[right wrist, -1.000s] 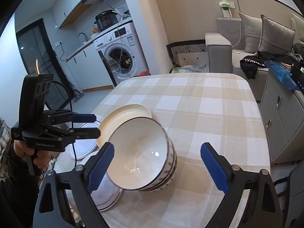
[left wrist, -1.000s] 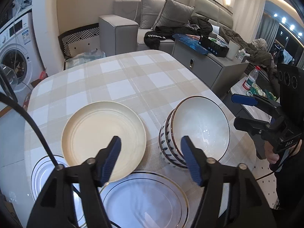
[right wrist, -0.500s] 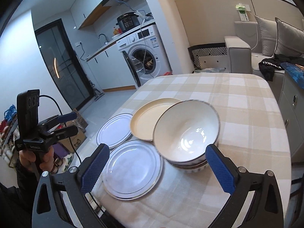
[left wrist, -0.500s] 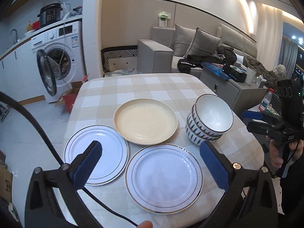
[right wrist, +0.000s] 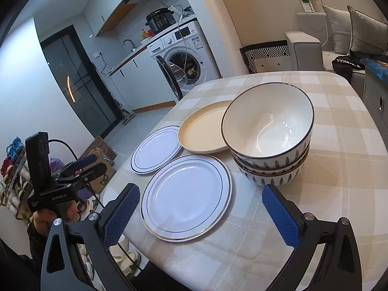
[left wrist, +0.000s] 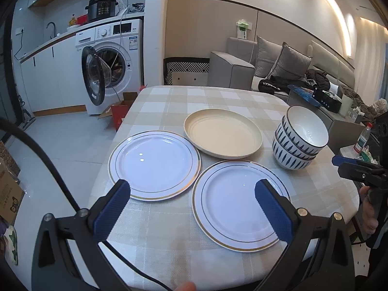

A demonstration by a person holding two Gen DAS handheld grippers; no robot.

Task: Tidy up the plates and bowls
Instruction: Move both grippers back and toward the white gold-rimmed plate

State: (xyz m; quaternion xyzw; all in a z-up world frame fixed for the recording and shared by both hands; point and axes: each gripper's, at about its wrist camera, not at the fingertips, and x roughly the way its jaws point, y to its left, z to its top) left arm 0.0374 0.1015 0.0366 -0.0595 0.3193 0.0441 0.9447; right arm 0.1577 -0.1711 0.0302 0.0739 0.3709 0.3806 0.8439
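Note:
On the checked tablecloth lie two white gold-rimmed plates: one at the left, one nearer the front edge. A cream plate sits behind them. To the right stands a stack of three white bowls with blue leaf marks. My left gripper hangs open over the front edge, nothing between its fingers. My right gripper is open too, above the near white plate, short of the bowls.
A washing machine with its door open stands beyond the table's left side, cardboard boxes on the floor beside it. A grey sofa and a cabinet lie past the far and right edges.
Both grippers have pulled back from the dishes toward the table's front edge, so all plates and bowls now show. The left jaws have opened wider. The dishes have not moved.

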